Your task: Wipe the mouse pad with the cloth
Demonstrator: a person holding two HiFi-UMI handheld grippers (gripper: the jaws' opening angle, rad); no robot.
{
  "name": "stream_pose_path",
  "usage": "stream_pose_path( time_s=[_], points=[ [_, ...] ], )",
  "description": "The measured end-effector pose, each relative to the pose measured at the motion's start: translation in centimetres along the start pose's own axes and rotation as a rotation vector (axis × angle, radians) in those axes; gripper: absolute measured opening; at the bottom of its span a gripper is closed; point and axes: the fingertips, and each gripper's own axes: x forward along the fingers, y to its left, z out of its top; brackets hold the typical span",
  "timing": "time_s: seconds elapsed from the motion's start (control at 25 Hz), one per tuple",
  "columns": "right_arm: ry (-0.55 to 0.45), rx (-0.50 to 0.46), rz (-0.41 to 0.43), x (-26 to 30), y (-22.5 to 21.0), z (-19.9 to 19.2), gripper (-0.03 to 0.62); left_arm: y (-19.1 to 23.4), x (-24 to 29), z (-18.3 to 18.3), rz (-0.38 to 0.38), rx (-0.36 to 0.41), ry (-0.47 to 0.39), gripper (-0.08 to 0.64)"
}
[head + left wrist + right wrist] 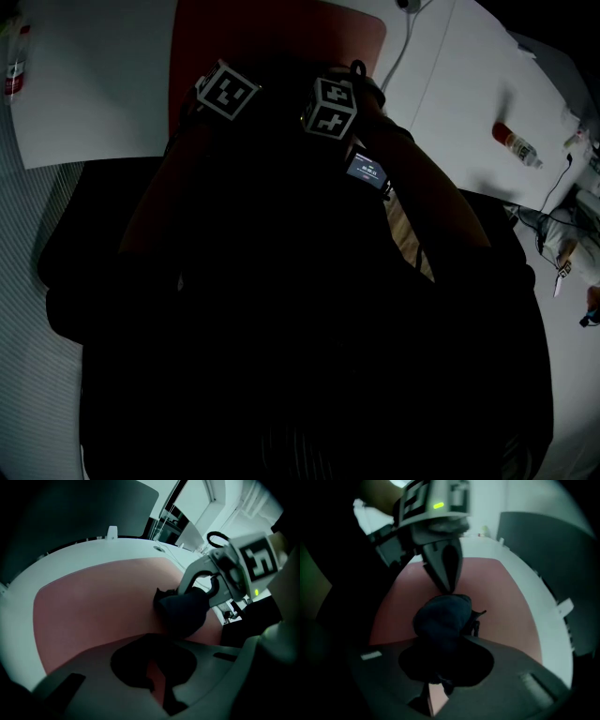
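Red mouse pad point(281, 37) is flat on the white table point(450, 84), right in front of the person. The cloth point(440, 618) is a dark bunched-up wad sitting on the pad, towards the person's side of it afaict. From overhead you can't see the cloth at all bc the arms and grippers cover it.

Right gripper point(200, 595) is clamped on the cloth, which bulges out past both jaws. Left gripper point(447, 581) has its jaws pinched together w/ nothing in them. It points down at the far side of the wad, and its tip is right at the fabric, touching or just about. So both grippers are close together over the same spot, marker cubes side by side.

Lighting is v dim. Off to the person's right there's a small bottle w/ a red cap point(517, 144) lying on the table, well apart from the pad.
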Motion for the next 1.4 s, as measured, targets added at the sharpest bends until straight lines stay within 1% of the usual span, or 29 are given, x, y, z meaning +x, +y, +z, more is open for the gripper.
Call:
stream_pose_path(
  time_s=[0.04,0.08,0.16,0.28,0.36,0.44,0.48,0.56,0.64,0.68,0.76,0.84,0.92,0.96,1.12,1.2,1.28,1.32,1.4],
  points=[
    [-0.011,0.022,0.017,-0.1,-0.4,-0.1,0.066,0.0,0.0,-0.2,-0.002,-0.007,-0.001,0.005],
    [-0.014,0.048,0.015,-0.4,-1.3,-0.7,0.066,0.0,0.0,-0.4,-0.003,-0.016,-0.003,0.005],
    [0.002,0.118,-0.038,-1.3,-4.6,-2.8,0.066,-0.1,0.0,-0.3,0.000,-0.022,-0.014,0.005],
    [0.023,0.258,-0.134,-3.2,-9.9,-6.1,0.067,0.0,0.0,-0.2,0.006,-0.016,-0.008,0.005],
    [0.047,0.310,-0.192,-3.9,-11.3,-6.7,0.067,0.1,-0.1,-0.3,0.004,-0.026,-0.008,0.005],
    [0.074,0.320,-0.233,-3.8,-10.9,-6.1,0.062,0.0,-0.1,-0.3,0.001,-0.035,-0.013,0.005],
    [0.079,0.321,-0.225,-3.5,-10.2,-5.5,0.060,0.0,-0.1,-0.2,0.000,-0.034,-0.015,0.005],
    [0.067,0.302,-0.144,-2.5,-7.4,-3.4,0.061,0.1,0.0,0.0,-0.002,-0.027,-0.024,0.005],
    [0.058,0.221,-0.052,-1.3,-3.5,-1.0,0.063,0.1,-0.1,0.0,-0.005,-0.022,-0.021,0.005],
    [0.056,0.172,-0.022,-0.7,-1.7,-0.1,0.063,0.1,-0.1,0.0,-0.006,-0.022,-0.015,0.005],
    [0.051,0.078,-0.004,0.0,0.7,0.6,0.063,0.1,0.0,-0.1,-0.009,-0.026,-0.008,0.005],
    [0.033,0.033,0.004,0.3,1.0,0.3,0.064,0.1,0.0,-0.3,-0.012,-0.033,-0.010,0.005],
    [0.016,0.050,0.002,-0.1,-0.4,-0.7,0.064,0.1,0.0,-0.3,-0.007,-0.029,-0.021,0.005],
    [0.018,0.075,-0.018,-0.6,-1.8,-1.5,0.064,0.2,0.0,-0.2,-0.004,-0.026,-0.025,0.005],
    [0.054,0.249,-0.160,-3.1,-9.5,-6.3,0.067,0.3,0.0,-0.1,0.000,-0.029,-0.033,0.005],
    [0.057,0.329,-0.197,-3.9,-11.8,-7.5,0.067,0.3,0.0,-0.3,0.006,-0.034,-0.039,0.005],
    [0.063,0.383,-0.207,-4.2,-12.2,-7.7,0.067,0.3,0.0,-0.7,0.015,-0.043,-0.040,0.005],
    [0.072,0.390,-0.214,-4.1,-12.0,-7.6,0.066,0.3,-0.1,-0.8,0.019,-0.046,-0.043,0.005],
    [0.077,0.362,-0.203,-3.8,-10.7,-6.6,0.064,0.4,-0.2,-0.8,0.033,-0.044,-0.053,0.005]
  ],
)
